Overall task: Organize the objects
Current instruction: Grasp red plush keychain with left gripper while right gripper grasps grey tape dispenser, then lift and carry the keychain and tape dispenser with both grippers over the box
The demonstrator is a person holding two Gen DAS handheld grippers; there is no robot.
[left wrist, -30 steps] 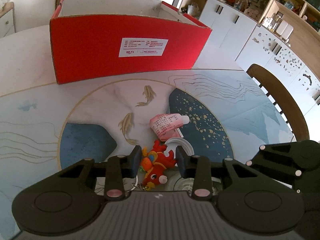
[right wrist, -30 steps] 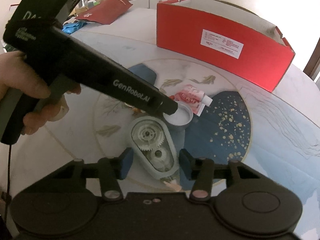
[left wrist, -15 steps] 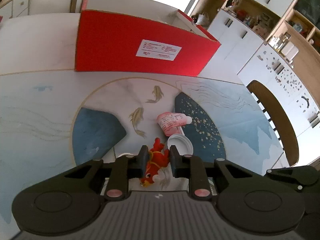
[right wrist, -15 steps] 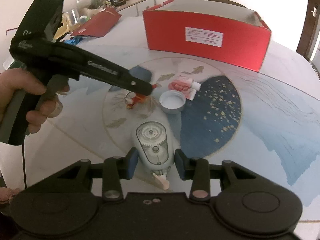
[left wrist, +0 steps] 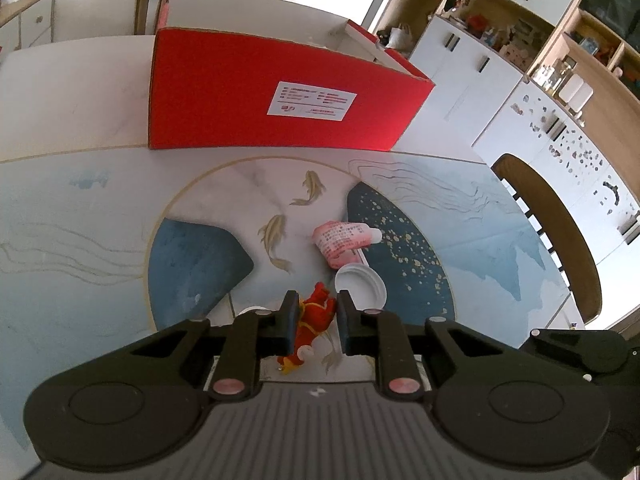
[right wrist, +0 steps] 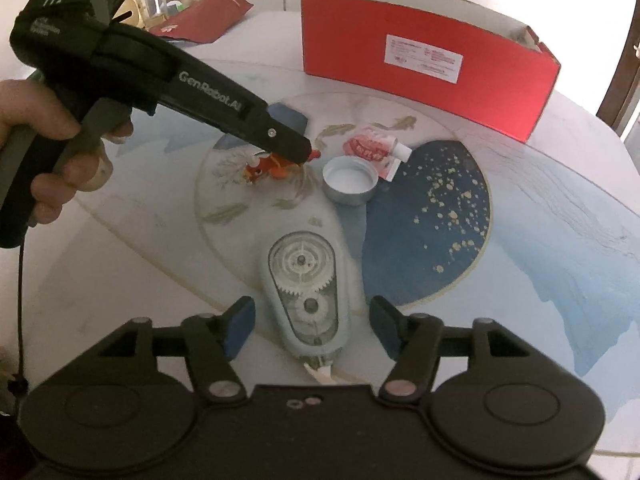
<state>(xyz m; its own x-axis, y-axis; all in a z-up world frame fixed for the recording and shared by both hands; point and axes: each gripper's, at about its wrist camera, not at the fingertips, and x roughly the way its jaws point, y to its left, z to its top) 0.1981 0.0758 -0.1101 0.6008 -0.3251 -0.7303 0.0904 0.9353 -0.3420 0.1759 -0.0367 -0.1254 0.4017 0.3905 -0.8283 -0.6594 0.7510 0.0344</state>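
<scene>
At table centre: my left gripper (left wrist: 314, 322) is clamped on the red toy (left wrist: 311, 322), which was loose a second ago.
Right gripper (right wrist: 312, 326): jaws now spread around the tape roller (right wrist: 305, 292), no longer gripping.
Red box (left wrist: 276, 104): at 12 o'clock, the likely drop point.
Meaning: toy secured; lift comes next.

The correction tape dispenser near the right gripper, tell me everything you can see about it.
The correction tape dispenser is a pale blue-grey, rounded oblong plastic case with a clear window showing two meshed white gears. It lies flat on the glossy patterned table, window up, its pale applicator tip pointing toward the camera. It sits between the open fingers of the right gripper, with gaps on both sides, so only the table touches it.
</scene>
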